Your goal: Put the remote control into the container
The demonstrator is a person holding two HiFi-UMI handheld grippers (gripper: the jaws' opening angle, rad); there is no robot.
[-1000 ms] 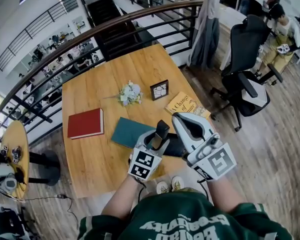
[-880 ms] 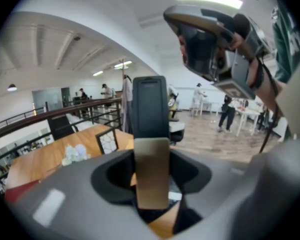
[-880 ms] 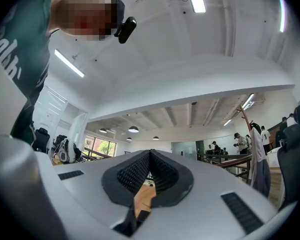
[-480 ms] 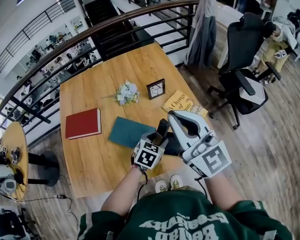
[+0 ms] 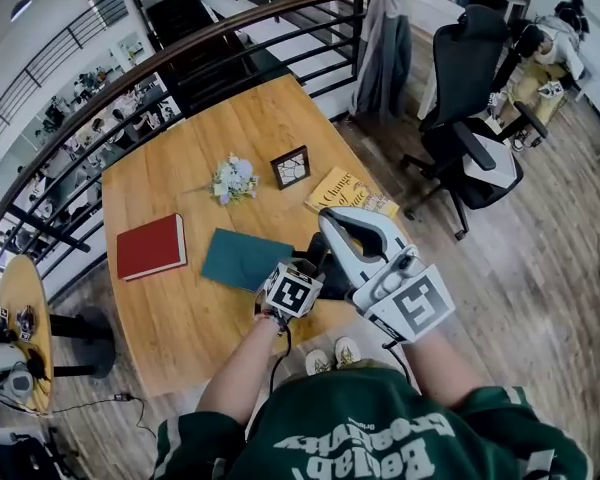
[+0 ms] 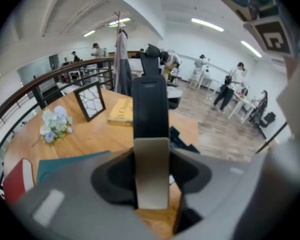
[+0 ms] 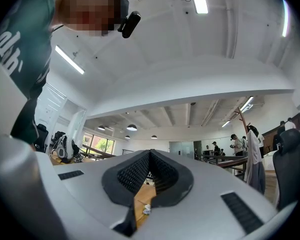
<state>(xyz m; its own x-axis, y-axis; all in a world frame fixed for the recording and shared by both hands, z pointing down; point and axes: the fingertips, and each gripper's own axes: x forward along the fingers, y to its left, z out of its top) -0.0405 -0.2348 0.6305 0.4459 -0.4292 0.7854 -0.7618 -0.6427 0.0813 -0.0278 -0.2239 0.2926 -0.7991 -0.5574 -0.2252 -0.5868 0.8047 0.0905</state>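
The remote control (image 6: 149, 109), black with a grey lower end, stands upright between the jaws of my left gripper (image 6: 151, 184), which is shut on it. In the head view the left gripper (image 5: 310, 268) holds the remote control (image 5: 321, 251) low over the near right part of the wooden table (image 5: 180, 318). A dark container (image 6: 184, 140) lies just behind and right of it, mostly hidden; in the head view it is the dark patch (image 5: 336, 280) between the grippers. My right gripper (image 7: 150, 156) is shut and empty, and in the head view it (image 5: 332, 218) hovers right of the left one.
On the table lie a red book (image 5: 150, 246), a teal book (image 5: 238, 258), a yellow book (image 5: 342, 192), a small bunch of flowers (image 5: 232, 178) and a picture frame (image 5: 291, 167). A railing (image 5: 180, 63) runs behind the table. An office chair (image 5: 470, 118) stands to the right.
My left gripper has sunk toward the table with the remote control and tipped further downward. The right gripper has stayed where it was.
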